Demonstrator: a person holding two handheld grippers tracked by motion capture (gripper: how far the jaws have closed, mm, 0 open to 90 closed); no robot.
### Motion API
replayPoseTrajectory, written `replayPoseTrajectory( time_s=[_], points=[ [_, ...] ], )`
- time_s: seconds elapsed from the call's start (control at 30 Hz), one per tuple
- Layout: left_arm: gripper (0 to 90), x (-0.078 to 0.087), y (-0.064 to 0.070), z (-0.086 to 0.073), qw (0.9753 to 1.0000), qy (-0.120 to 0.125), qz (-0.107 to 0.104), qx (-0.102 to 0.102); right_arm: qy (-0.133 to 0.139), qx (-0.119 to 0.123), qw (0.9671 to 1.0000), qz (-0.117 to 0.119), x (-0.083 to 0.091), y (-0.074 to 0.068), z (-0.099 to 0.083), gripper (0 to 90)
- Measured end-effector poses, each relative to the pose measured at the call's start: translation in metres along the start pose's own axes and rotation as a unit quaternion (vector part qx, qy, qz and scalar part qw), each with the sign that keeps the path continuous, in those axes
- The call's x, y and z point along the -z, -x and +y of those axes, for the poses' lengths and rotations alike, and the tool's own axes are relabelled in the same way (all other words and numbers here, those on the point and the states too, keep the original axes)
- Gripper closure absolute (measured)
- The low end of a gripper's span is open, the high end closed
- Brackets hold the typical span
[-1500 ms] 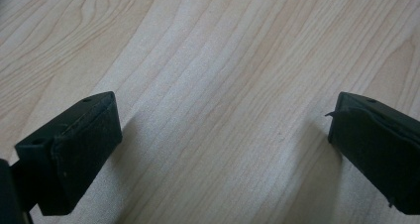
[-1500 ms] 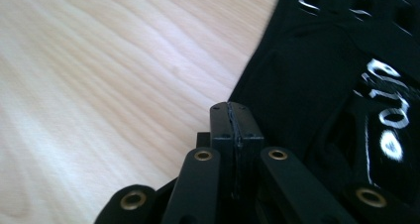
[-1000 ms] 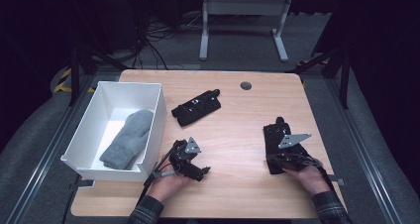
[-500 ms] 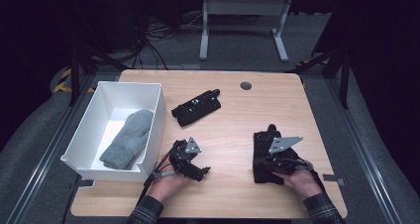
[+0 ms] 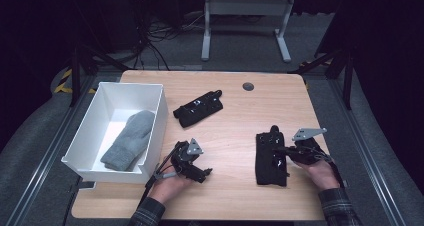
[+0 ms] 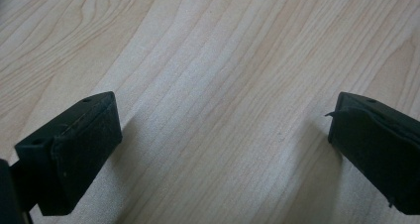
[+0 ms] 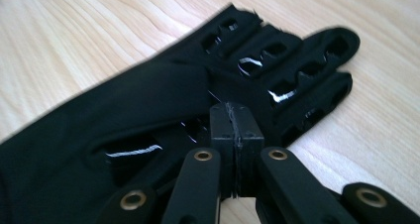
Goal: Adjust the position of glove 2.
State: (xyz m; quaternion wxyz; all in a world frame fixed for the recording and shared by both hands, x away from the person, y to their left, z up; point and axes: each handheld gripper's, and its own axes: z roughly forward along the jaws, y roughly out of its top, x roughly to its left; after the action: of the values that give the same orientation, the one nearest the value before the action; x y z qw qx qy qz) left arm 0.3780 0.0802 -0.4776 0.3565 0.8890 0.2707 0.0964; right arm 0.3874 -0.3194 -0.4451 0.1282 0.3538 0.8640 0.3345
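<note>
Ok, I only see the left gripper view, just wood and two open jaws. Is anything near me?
Observer: A white box sits just left of your left gripper, with a grey mitten lying in it.
Operator: What's the other gripper doing?
Observer: The right gripper is shut, and seems to pinch a black glove lying flat.
Operator: Any more gloves?
Observer: Yes, a second glove lies farther back, near the box's far corner.

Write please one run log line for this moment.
right gripper: shut on black glove | left gripper: open above wooden table | grey mitten: inside white box
</note>
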Motion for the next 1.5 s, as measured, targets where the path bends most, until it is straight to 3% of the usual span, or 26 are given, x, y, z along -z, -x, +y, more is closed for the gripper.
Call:
replayPoseTrajectory(
  time_s=[0.23,0.57,0.77,0.83,0.93,1.07,1.2,1.33,1.4,1.5],
  points=[
    [0.3,0.0,0.0,0.0,1.0,0.001,0.001,0.0,-0.011,0.007,0.9999,0.005,-0.005,-0.008,-0.002,90.0],
    [0.3,0.0,0.0,0.0,1.0,0.001,0.001,0.0,-0.019,0.041,0.9985,0.032,-0.006,-0.049,-0.003,90.0],
    [0.3,0.0,0.0,0.0,1.0,0.0,0.002,0.0,-0.017,0.049,0.9982,0.031,-0.006,-0.067,-0.004,90.0],
    [0.2,0.0,0.0,0.0,1.0,0.0,0.002,0.0,-0.013,0.047,0.9982,0.036,-0.004,-0.066,-0.005,88.9],
    [0.1,0.0,0.001,0.0,1.0,-0.001,0.003,0.002,0.013,0.029,0.9991,0.027,0.005,-0.06,-0.006,72.6],
    [0.1,0.0,0.001,0.0,1.0,-0.001,0.003,0.002,0.036,0.007,0.9992,-0.016,0.016,-0.049,-0.014,53.8],
    [0.2,0.0,0.001,0.0,1.0,0.0,0.004,0.005,0.066,-0.035,0.9957,-0.055,0.03,-0.03,-0.03,40.0],
    [2.3,0.002,0.001,0.003,0.9999,-0.011,0.005,0.009,0.067,-0.061,0.9918,-0.09,0.034,-0.016,-0.045,31.6],
    [9.9,0.004,0.001,0.005,0.9998,-0.014,0.007,0.014,0.065,-0.067,0.9899,-0.107,0.035,-0.012,-0.051,27.8],
    [18.4,0.006,-0.002,0.01,0.999,-0.011,-0.014,0.042,0.063,-0.082,0.9882,-0.113,0.032,-0.007,-0.057,21.4]
  ],
)
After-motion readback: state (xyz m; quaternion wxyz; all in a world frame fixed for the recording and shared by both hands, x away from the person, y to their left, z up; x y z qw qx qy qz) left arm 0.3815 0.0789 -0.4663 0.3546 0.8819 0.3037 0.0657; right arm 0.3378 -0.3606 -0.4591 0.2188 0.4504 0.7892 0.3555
